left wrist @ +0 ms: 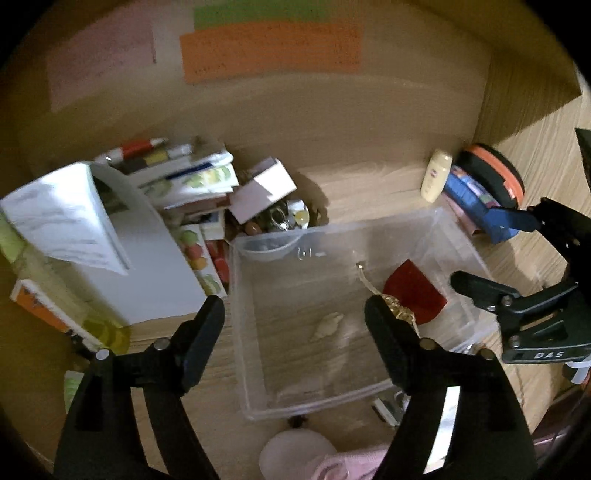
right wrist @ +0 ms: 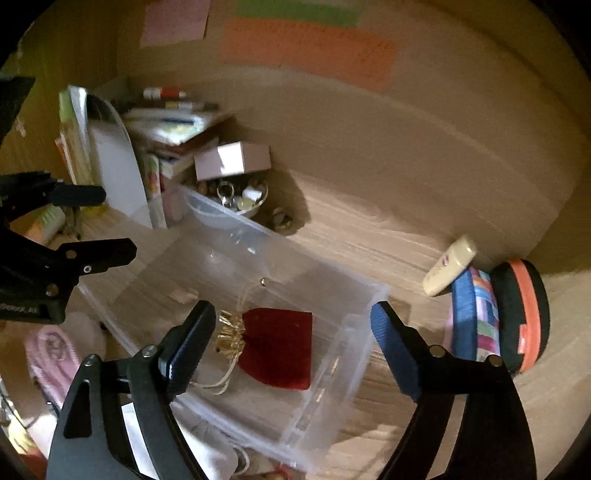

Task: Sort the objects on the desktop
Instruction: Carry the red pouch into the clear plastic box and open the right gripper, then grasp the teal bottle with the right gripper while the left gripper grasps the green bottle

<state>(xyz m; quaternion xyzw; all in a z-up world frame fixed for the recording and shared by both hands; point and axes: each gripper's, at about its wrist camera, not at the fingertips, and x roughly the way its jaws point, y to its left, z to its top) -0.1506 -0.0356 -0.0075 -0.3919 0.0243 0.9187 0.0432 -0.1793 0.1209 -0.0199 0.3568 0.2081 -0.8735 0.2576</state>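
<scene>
Inside the clear bin (left wrist: 436, 225) lie a seashell (left wrist: 327, 326) and, to its right, a drawstring pouch (left wrist: 413, 291); a bowl of trinkets (left wrist: 284, 219) sits behind the bin.

Wooden desk (left wrist: 369, 184) carries clear bin (left wrist: 458, 240), books (left wrist: 192, 177).

A wooden desk alcove is being shown under dim, warm light.

The desk surface (left wrist: 369, 181) is being seen as pale wood with a fine grain, and it is being closed at the back by a plain beige wall (left wrist: 314, 110) and at the right by a wooden side panel (left wrist: 524, 92) of the same grain. On the back wall, coloured paper sheets are being displayed: an orange sheet (left wrist: 269, 51), a green sheet (left wrist: 258, 14) just above it and partly behind it, and a pink sheet (left wrist: 99, 62) to the left. The writing on them is being blurred too much to be read. The light is falling yellowish, and the corners of both views are being left dark.
</scene>
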